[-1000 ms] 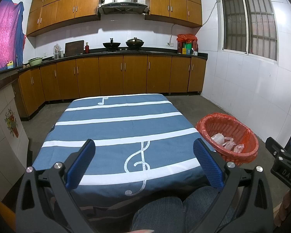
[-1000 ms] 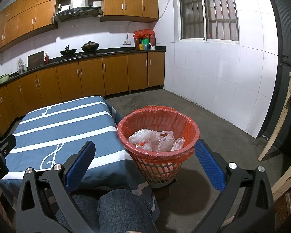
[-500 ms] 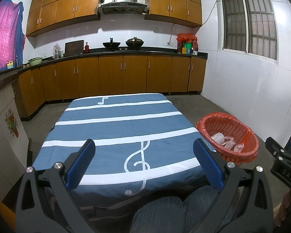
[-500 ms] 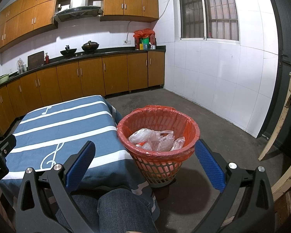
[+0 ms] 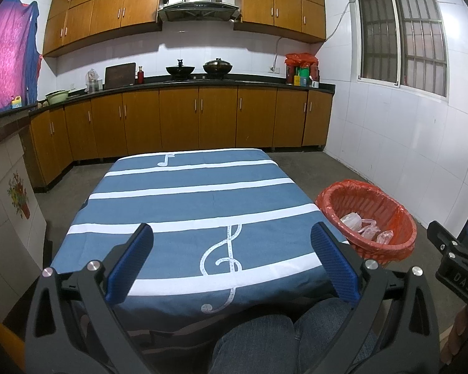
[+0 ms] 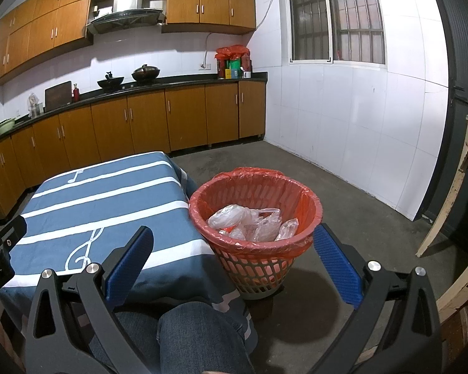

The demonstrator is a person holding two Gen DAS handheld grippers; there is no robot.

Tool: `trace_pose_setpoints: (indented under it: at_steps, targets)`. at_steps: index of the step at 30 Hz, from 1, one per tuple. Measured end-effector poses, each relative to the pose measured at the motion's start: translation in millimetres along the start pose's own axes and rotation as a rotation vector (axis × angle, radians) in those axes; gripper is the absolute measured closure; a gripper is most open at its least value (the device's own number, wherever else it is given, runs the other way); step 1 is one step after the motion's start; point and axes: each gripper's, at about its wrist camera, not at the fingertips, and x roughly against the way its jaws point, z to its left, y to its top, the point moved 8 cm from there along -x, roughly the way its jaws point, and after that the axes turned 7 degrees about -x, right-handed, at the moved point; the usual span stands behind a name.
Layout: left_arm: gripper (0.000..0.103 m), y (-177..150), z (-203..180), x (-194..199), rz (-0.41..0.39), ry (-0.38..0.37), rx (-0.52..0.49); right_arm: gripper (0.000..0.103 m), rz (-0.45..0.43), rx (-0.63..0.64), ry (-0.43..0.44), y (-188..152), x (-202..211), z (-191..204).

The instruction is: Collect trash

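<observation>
Both grippers gaping, empty: left gripper (image 5: 232,260) over table (image 5: 184,199); right gripper (image 6: 234,261) near basket (image 6: 309,199), plastic wrappers (image 6: 252,222) inside.

Wooden cabinets (image 5: 177,121) line white-tiled walls (image 6: 352,131); barred window (image 5: 402,34), concrete floor (image 6: 327,174).

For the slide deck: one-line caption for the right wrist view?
Open right gripper facing a red-lined trash basket of crumpled plastic wrappers, beside the blue striped tablecloth.
</observation>
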Motion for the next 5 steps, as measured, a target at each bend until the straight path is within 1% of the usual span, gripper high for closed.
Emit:
trace_pose_setpoints:
  at_steps: [5]
  targets:
    - [0.004, 0.8, 2.3, -1.1, 0.003, -0.003, 0.000, 0.002, 0.001, 0.000, 0.000, 0.8, -0.6, -0.3]
